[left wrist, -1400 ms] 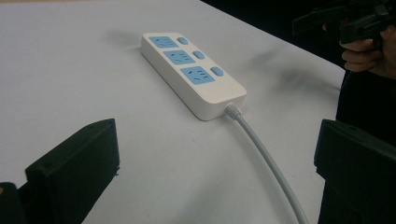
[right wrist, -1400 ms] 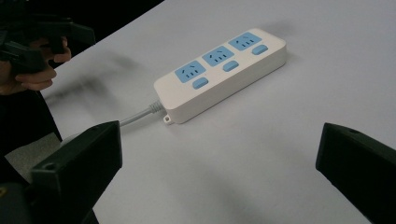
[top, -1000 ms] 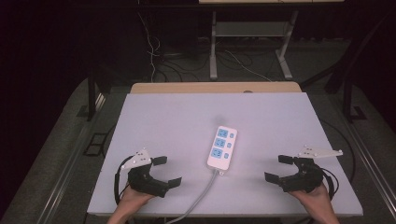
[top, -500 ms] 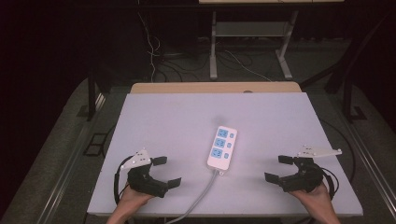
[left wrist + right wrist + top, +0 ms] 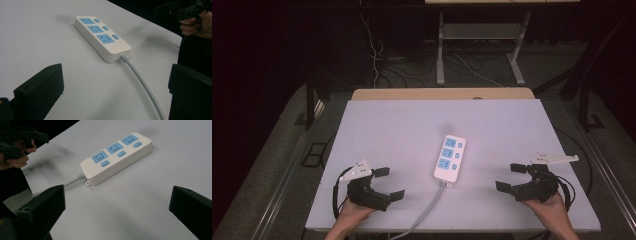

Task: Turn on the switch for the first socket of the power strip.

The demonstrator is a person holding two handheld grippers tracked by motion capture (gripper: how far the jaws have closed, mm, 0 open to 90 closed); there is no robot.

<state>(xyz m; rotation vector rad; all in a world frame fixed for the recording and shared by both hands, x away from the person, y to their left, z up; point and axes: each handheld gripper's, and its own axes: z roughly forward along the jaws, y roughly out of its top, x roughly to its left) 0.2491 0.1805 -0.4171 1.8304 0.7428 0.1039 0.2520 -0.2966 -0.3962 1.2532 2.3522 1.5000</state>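
White three-socket power strip (image 5: 450, 157) with blue outlets lay mid pale grey tabletop (image 5: 412, 125). Left gripper (image 5: 389, 184) and right gripper (image 5: 511, 177) flanked it, jaws spread, empty.

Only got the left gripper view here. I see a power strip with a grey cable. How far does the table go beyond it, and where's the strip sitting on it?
Observer: The power strip lies near the middle of the white table, with bare tabletop beyond its far end.
Operator: Right tongs open or shut?
Observer: Open. The right gripper rests at the near right of the table, jaws spread, holding nothing.
Operator: Where does the cable end up?
Observer: The grey cable curves from the strip's near end and drops over the table's near edge, between the two hands.
Operator: Anything behind the table?
Observer: A dark floor with loose wires and a metal stand's legs.
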